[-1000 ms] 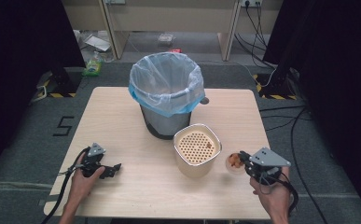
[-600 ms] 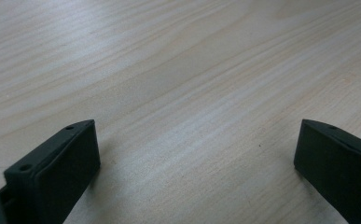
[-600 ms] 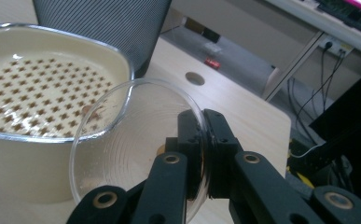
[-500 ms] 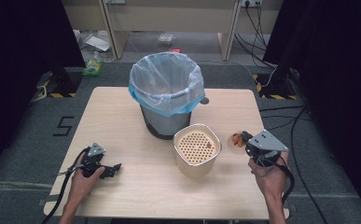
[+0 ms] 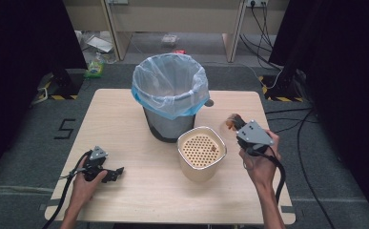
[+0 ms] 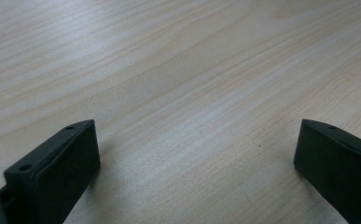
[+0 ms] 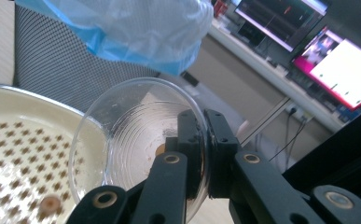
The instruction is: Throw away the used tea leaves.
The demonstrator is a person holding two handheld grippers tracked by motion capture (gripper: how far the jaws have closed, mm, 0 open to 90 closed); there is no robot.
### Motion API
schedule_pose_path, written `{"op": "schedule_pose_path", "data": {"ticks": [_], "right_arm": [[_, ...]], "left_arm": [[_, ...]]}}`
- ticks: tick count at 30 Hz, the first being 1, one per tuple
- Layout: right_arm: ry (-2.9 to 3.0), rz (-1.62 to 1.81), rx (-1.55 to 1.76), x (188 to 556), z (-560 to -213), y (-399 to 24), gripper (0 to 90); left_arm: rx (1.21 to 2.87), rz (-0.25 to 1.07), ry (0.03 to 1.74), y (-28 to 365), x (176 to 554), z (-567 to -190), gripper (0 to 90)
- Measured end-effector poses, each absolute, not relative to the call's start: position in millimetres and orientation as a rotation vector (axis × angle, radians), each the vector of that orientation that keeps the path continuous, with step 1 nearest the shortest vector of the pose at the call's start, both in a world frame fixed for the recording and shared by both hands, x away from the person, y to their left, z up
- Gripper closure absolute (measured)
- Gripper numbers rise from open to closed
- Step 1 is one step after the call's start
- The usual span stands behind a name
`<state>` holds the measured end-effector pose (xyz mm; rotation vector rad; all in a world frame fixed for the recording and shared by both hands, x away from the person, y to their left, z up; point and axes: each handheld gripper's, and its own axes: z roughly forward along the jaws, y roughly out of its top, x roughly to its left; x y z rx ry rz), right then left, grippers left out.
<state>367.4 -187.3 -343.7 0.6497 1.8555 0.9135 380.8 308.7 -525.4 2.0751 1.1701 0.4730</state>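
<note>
My right gripper point(image 5: 234, 122) point(image 7: 205, 140) is shut on the rim of a small clear bowl point(image 5: 227, 125) point(image 7: 131, 135), held tilted in the air to the right of a cream container with a perforated top point(image 5: 201, 151) point(image 7: 15, 154). A small brown crumb point(image 7: 160, 150) sticks inside the bowl. Another brown bit point(image 7: 50, 204) lies on the perforated top. Behind the container stands a mesh bin lined with a blue bag point(image 5: 170, 90) point(image 7: 122, 32). My left gripper point(image 5: 114, 173) point(image 6: 197, 135) rests on the wooden table point(image 5: 125, 119) at the front left, open, with bare wood between its jaws.
The table ends a little to the right of my right hand point(image 5: 261, 167). Cables point(image 5: 311, 143) lie on the grey floor around it. Screens point(image 7: 332, 51) and a bench stand behind the bin in the right gripper view.
My right gripper has carried the bowl up and away from the table's front edge, along the right side of the cream container toward the bin. The left gripper has stayed put.
</note>
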Motion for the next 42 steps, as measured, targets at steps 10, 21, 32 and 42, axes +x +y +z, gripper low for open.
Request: {"op": "schedule_pose_path", "data": {"ticks": [10, 21, 32, 42], "right_arm": [[1.745, 0.779, 0.386, 374, -356, -150, 87.3], [1.640, 0.589, 0.140, 368, -382, -122, 87.6], [1.553, 0.479, -0.005, 362, -396, -107, 87.9], [1.515, 0.425, -0.074, 358, -399, -104, 88.0]], "left_arm": [[2.075, 0.473, 1.170, 309, 381, -525, 0.0], [2.074, 0.474, 1.170, 309, 381, -525, 0.0], [2.074, 0.474, 1.170, 309, 381, -525, 0.0], [2.074, 0.473, 1.170, 309, 381, -525, 0.0]]}}
